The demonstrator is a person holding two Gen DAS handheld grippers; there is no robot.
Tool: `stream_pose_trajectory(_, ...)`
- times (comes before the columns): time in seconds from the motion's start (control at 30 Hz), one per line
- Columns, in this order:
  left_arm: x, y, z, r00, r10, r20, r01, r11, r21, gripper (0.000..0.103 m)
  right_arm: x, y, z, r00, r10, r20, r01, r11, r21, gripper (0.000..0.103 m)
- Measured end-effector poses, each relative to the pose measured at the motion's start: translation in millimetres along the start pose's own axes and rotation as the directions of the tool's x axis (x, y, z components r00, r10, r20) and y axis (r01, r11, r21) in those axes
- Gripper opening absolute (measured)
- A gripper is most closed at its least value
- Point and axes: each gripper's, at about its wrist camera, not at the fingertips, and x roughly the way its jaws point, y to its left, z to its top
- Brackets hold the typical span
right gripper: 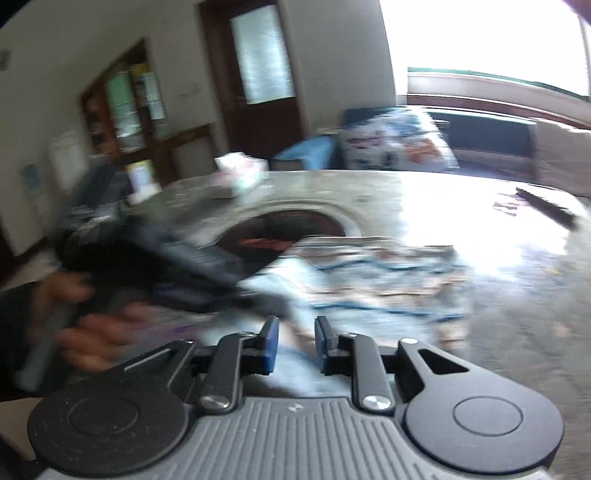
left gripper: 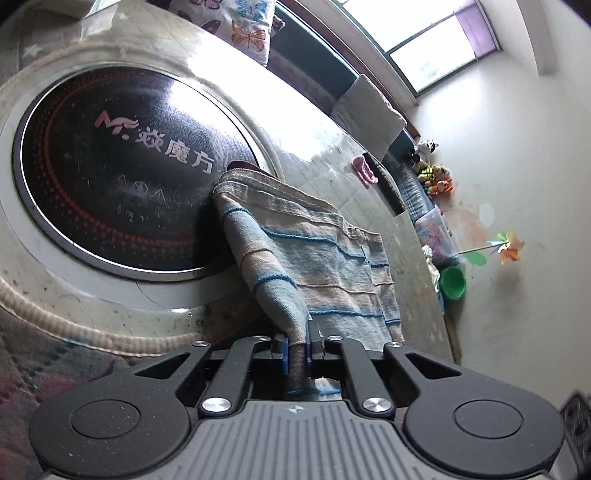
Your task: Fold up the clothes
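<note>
We see the left gripper, black-armed with blue-padded fingertips, clenched on a bunched fold of a striped cloth woven in pale blue and beige with thin darker blue lines. The cloth runs up from between the pads and spreads flat over a pale, worn stone-look table top. Its far edge overlaps the rim of a round black glass cooker plate set into the table, printed with a ring of red dots and white lettering.

In the right wrist view, which is blurred, the right gripper stands released, a clear gap between its blue pads and nothing between them. It hangs just above the near edge of the same cloth, which lies on the table directly ahead of it. To its left we make out the left gripper as a dark smear reaching to the cloth's near corner, with a person's hand wrapped around its handle.

Beyond the table in the left wrist view, a cushion printed with butterflies sits on a bench under a bright window. A row of small soft toys and a green plastic cup sit along the wall, and a coloured paper pinwheel shows against the wall itself.
</note>
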Motion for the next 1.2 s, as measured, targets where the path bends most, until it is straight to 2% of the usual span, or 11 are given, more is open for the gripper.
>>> stream_pose_trajectory(0.23, -2.7, -4.2, 1.3, 0.999, 0.045, 0.018, -0.046, 0.996, 0.078, 0.009, 28.5, -56.8, 4.8, 0.983, -0.183, -0.022, 0.185, 0.977, 0.103, 0.022)
stream_pose_trajectory(0.27, -2.7, -3.6, 2.0, 0.998, 0.054, 0.019, -0.055, 0.995, 0.084, 0.009, 32.6, -64.5, 5.2, 0.979, -0.202, -0.028, 0.204, 0.972, 0.119, 0.025)
stream_pose_trajectory(0.37, -2.5, -2.4, 4.3, 0.997, 0.074, 0.025, -0.076, 0.992, 0.104, 0.009, 43.6, -81.2, 4.1, 0.972, -0.233, -0.041, 0.237, 0.957, 0.169, 0.044)
stream_pose_trajectory(0.67, -1.5, -7.8, 6.7, 0.991, 0.127, 0.047, -0.134, 0.968, 0.214, 0.009, 59.8, -106.4, -4.1, 0.984, -0.173, -0.043, 0.177, 0.924, 0.340, 0.044)
stream_pose_trajectory(0.73, -0.9, -9.3, 7.5, 0.989, 0.138, 0.053, -0.147, 0.961, 0.232, 0.009, 62.5, -107.1, -3.5, 0.987, -0.159, -0.039, 0.162, 0.920, 0.358, 0.041)
stream_pose_trajectory(0.8, -0.8, -12.3, 9.3, 0.988, 0.146, 0.059, -0.156, 0.956, 0.250, 0.009, 65.7, -107.6, -2.9, 0.990, -0.138, -0.037, 0.141, 0.915, 0.378, 0.019)
stream_pose_trajectory(0.9, -3.1, -22.5, 8.9, 0.984, 0.163, 0.074, -0.177, 0.940, 0.293, 0.009, 66.9, -106.9, -2.7, 0.991, -0.132, -0.025, 0.131, 0.909, 0.397, 0.012)
stream_pose_trajectory(1.07, -1.3, -44.9, 14.0, 0.981, 0.172, 0.090, -0.193, 0.908, 0.372, 0.009, 52.3, -106.8, 5.8, 0.991, -0.134, 0.010, 0.119, 0.910, 0.397, 0.008)
stream_pose_trajectory(1.2, 9.7, -70.2, 20.7, 0.983, 0.157, 0.098, -0.184, 0.881, 0.436, 0.009, 34.0, -116.6, 18.0, 0.985, -0.170, 0.034, 0.144, 0.911, 0.386, 0.008)
